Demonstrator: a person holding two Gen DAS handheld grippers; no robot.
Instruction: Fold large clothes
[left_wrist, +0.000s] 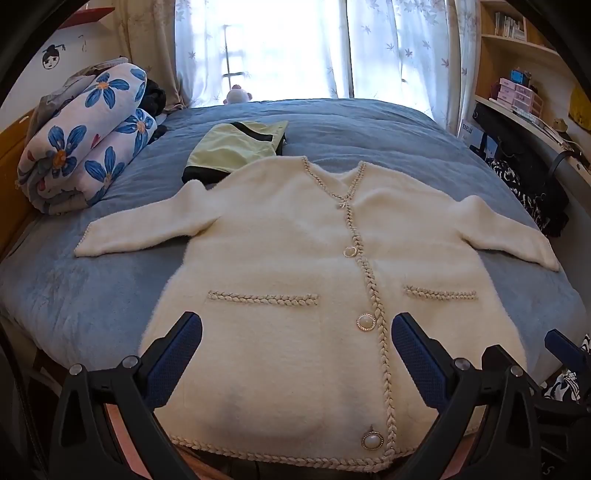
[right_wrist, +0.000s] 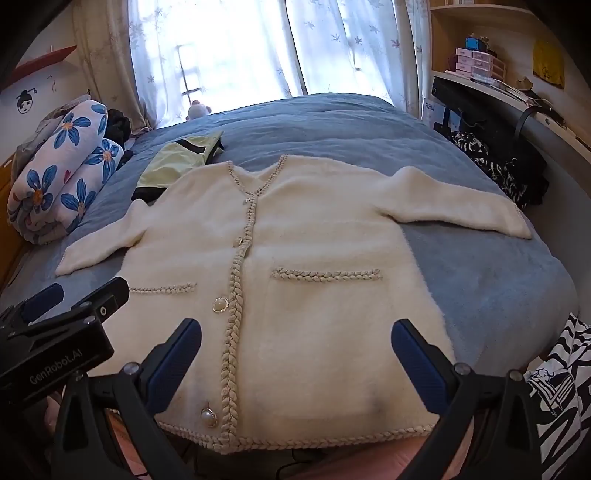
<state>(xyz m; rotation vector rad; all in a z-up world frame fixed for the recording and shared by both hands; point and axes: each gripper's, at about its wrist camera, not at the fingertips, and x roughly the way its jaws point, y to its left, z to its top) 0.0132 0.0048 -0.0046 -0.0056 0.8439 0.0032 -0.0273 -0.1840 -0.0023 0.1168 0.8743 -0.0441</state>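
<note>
A blue bed (left_wrist: 92, 295) fills the room under a bright curtained window (left_wrist: 288, 48), with a flower-print rolled quilt (left_wrist: 85, 136) at its left edge and a folded pale-green garment (left_wrist: 229, 147) further up. My white cardigan (left_wrist: 295, 258) lies flat and buttoned, front up, sleeves spread to both sides, hem at the near edge of the bed. My left gripper (left_wrist: 295, 343) hangs over the lower left front, jaws spread wide, pinching nothing. My right gripper (right_wrist: 295, 347) hangs over the right pocket, equally wide; whether its fingertips brush the fleece I cannot quite tell.
</note>
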